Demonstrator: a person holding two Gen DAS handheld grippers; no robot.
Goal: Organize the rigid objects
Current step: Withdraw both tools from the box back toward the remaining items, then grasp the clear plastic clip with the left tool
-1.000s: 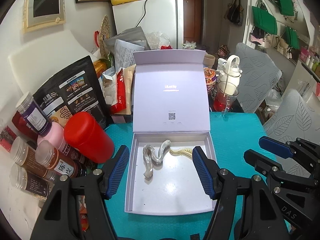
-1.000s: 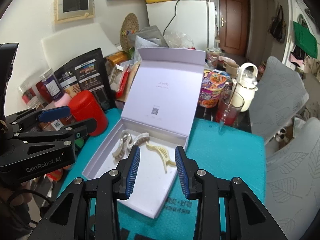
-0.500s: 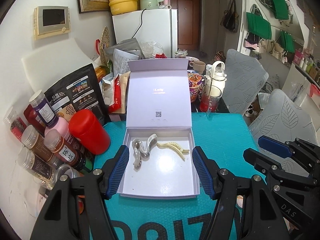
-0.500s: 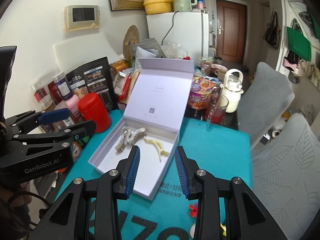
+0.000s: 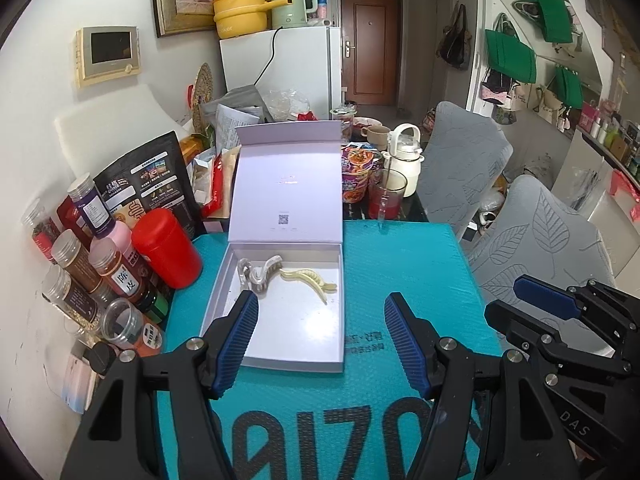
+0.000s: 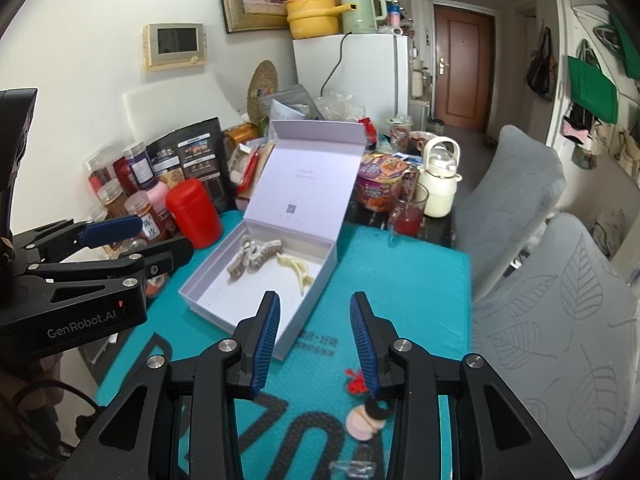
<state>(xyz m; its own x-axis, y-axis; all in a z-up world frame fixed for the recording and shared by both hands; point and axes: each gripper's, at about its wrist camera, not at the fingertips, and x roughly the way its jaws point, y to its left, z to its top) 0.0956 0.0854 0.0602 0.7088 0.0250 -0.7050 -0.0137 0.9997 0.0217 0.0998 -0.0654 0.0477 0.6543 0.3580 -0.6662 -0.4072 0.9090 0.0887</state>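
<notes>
An open lilac box [image 5: 296,332] [image 6: 224,300] lies on the teal mat with its lid upright. Inside at the far end lie a grey hair claw [image 5: 256,270] [image 6: 250,258] and a cream hair claw [image 5: 310,278] [image 6: 298,270]. My left gripper [image 5: 320,320] is open and empty, hovering over the box's near edge. My right gripper [image 6: 314,320] is open and empty, above the mat just right of the box. Small items lie on the mat near my right gripper: a red trinket [image 6: 356,380], a round pink-and-black piece [image 6: 366,418] and a clear clip [image 6: 354,470].
A red canister [image 5: 166,246] and several spice jars [image 5: 80,280] crowd the left. A black pouch [image 5: 148,184], noodle cup [image 5: 356,176], red drink glass [image 5: 386,200] and white kettle [image 5: 404,156] stand behind the box. Grey chairs [image 5: 536,232] sit at the right.
Both grippers have pulled back and up from the box, so it looks smaller and farther. The small items on the mat have come into the right wrist view. Both stay open.
</notes>
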